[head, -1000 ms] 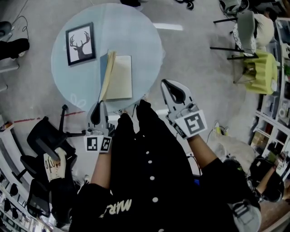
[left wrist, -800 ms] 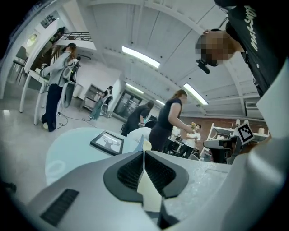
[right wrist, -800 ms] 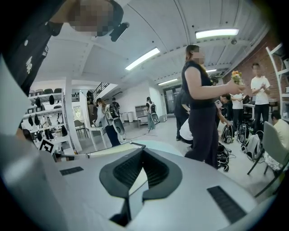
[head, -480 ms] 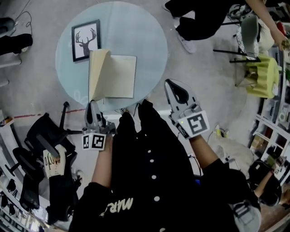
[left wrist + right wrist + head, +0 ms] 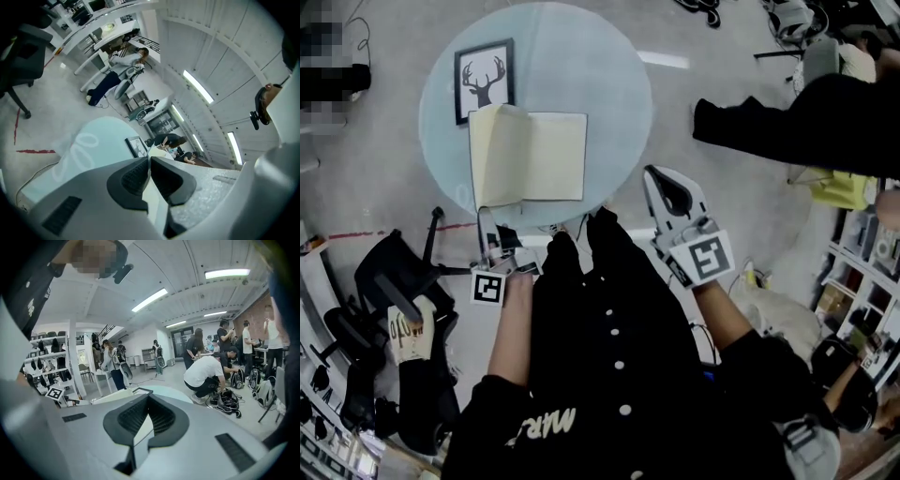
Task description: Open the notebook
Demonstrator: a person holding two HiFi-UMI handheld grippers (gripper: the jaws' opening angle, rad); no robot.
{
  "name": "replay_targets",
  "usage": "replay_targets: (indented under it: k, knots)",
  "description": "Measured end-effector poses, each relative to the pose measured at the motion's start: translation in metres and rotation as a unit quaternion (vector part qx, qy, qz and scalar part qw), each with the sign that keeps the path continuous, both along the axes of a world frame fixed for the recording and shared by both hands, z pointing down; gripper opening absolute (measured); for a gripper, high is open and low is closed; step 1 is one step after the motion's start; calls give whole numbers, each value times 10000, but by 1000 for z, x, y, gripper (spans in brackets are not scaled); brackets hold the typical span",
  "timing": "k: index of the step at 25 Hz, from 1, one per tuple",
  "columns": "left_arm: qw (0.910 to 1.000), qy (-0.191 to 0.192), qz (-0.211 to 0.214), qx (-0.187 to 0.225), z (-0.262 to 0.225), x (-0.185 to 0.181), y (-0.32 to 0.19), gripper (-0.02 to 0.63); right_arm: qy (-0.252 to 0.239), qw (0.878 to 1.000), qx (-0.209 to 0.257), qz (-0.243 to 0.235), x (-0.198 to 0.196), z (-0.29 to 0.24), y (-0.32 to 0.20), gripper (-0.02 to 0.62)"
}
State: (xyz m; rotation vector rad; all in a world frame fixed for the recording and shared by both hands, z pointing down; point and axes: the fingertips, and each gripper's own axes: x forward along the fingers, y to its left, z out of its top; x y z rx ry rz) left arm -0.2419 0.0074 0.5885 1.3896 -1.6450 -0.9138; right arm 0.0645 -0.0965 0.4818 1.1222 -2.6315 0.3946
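Note:
The notebook (image 5: 551, 156) lies open on the round pale-blue table (image 5: 609, 84), cream pages up. Its left leaf (image 5: 495, 155) is folded over to the left and lies almost flat. My left gripper (image 5: 491, 232) is at the table's near edge, shut on the lower edge of that leaf. In the left gripper view a cream sheet (image 5: 153, 199) runs between the closed pads of the left gripper (image 5: 149, 159). My right gripper (image 5: 650, 174) hovers just off the table's right near edge, shut and holding nothing. The right gripper view shows its tip (image 5: 147, 397) with the jaws together.
A framed deer picture (image 5: 485, 77) lies on the table behind the notebook's left leaf. A black office chair (image 5: 394, 281) stands to the lower left on the floor. A person in black (image 5: 806, 117) leans in at the upper right, and shelving lines the right side.
The leaf that stood upright over the notebook has swung left and down to nearly flat. My left gripper moved left with it and rolled. The right gripper stayed put.

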Motion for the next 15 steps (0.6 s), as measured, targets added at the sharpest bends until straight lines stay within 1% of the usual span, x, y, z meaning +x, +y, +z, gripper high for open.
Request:
replay_targets:
  k: [5, 9, 13, 15]
  knots:
    - [9993, 339, -113, 99, 9, -6, 3, 20, 5, 10000, -6, -40, -3, 2, -3, 2]
    - [9963, 759, -412, 32, 27, -21, 11, 20, 106, 9999, -101, -58, -4, 5, -3, 2]
    - [9957, 854, -348, 40, 32, -19, 14, 20, 215, 9996, -164, -60, -3, 9, -3, 2]
    - [9948, 923, -429, 25, 36, -22, 16, 20, 152, 9998, -111, -67, -4, 9, -5, 2]
